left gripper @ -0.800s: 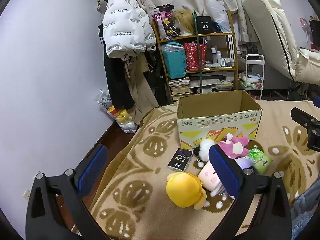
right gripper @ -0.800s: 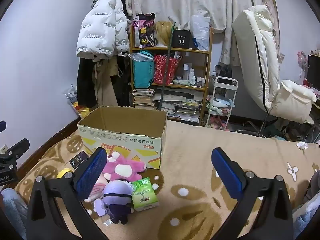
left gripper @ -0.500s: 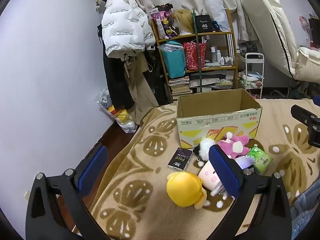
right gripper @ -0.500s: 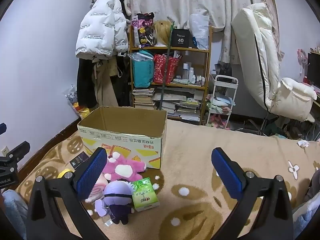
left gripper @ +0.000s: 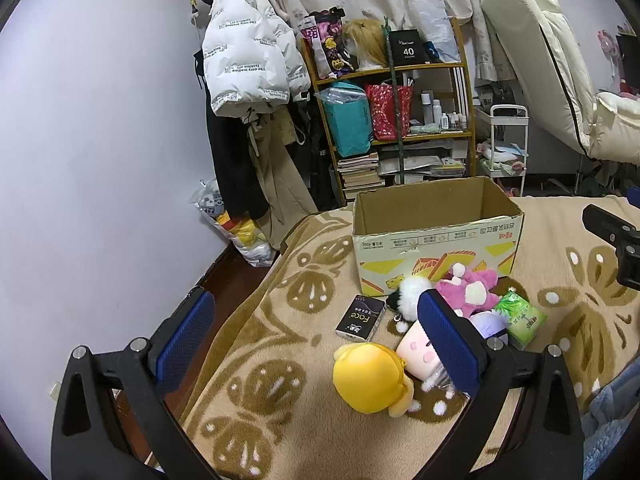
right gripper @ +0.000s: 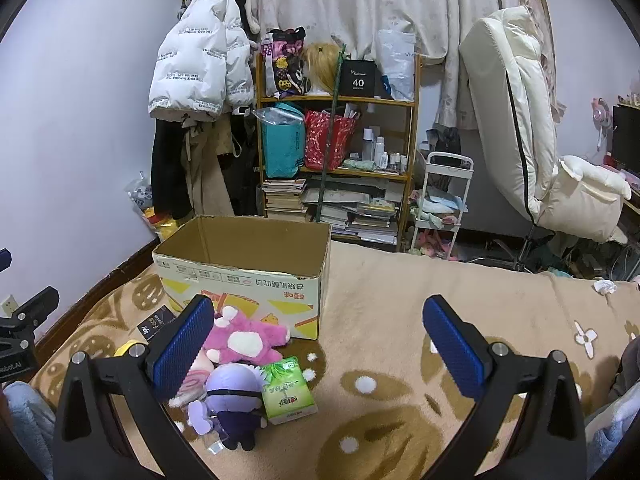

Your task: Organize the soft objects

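Bed blanket under both grippers. Open box ahead of left gripper, slightly right; ahead-left of right gripper. Nothing visible inside from here.

Toy pile just in front of box's near wall. From left gripper: yellow plush close ahead, just inside the right finger, nearest target. Pink-faced plush touching it on the right, partly hidden behind that finger. Pink plush further ahead-right, against box. From right gripper: pink plush and purple doll off to the left, by the left finger; doll lies long axis toward camera, head forward.

Smaller: green tissue pack touching doll's right side; black Face pack ahead of left gripper, well clear of the fingers.

Both grippers wide apart, holding nothing, above blanket.

Judgement: left nearer yellow plush, right nearer doll. Either needs short forward-down reach, then lift forward into box.
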